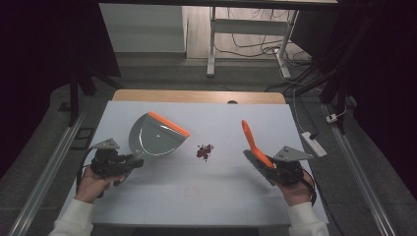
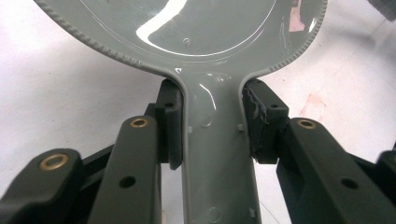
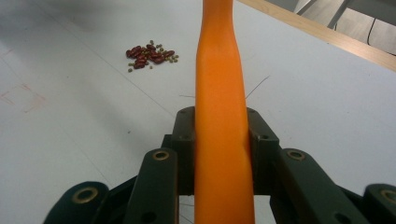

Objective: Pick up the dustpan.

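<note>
A grey dustpan (image 1: 157,135) with an orange front lip lies on the white table (image 1: 196,206), left of centre. My left gripper (image 1: 135,161) is shut on its handle. In the left gripper view the black pads (image 2: 170,126) press both sides of the grey handle (image 2: 217,154). A small pile of red and green beans (image 1: 205,151) sits at the table's middle. My right gripper (image 1: 273,167) is shut on an orange-handled brush (image 1: 251,140), whose handle points away from me and whose grey bristles are by the gripper. The orange handle (image 3: 223,116) runs between the right gripper's pads, with the beans (image 3: 150,54) ahead to the left.
The table's far edge is a wooden strip (image 1: 196,96). A white power strip (image 1: 314,143) lies off the table's right side. Faint red marks (image 1: 192,191) show on the near part of the table. Metal rails run along both sides.
</note>
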Tool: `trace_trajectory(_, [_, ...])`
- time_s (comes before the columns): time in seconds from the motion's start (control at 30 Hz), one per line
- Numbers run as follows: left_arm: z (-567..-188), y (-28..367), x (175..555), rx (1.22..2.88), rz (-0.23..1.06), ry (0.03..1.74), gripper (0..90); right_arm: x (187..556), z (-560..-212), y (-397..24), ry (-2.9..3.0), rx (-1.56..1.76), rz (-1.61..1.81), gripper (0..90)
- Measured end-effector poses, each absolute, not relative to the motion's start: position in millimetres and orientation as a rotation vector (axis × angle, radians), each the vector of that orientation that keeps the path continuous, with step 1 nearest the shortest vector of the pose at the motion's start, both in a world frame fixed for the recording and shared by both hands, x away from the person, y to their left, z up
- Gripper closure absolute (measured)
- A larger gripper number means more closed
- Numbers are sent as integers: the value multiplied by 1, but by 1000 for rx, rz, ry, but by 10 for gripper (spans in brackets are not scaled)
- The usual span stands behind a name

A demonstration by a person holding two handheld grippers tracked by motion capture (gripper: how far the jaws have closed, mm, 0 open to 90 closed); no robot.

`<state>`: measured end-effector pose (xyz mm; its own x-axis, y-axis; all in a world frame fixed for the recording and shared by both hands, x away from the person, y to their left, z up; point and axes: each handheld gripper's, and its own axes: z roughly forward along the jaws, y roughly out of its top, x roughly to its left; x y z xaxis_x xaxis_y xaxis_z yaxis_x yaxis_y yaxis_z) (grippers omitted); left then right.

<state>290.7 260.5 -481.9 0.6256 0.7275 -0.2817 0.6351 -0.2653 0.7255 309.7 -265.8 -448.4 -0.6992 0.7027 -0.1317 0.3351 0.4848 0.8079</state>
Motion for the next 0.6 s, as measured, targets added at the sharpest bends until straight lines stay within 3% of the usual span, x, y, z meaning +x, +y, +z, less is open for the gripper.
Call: trace_trajectory(0.6, [-475, 265, 275, 2059, 150, 960, 619, 320, -445, -255, 2299, 817, 1135, 699])
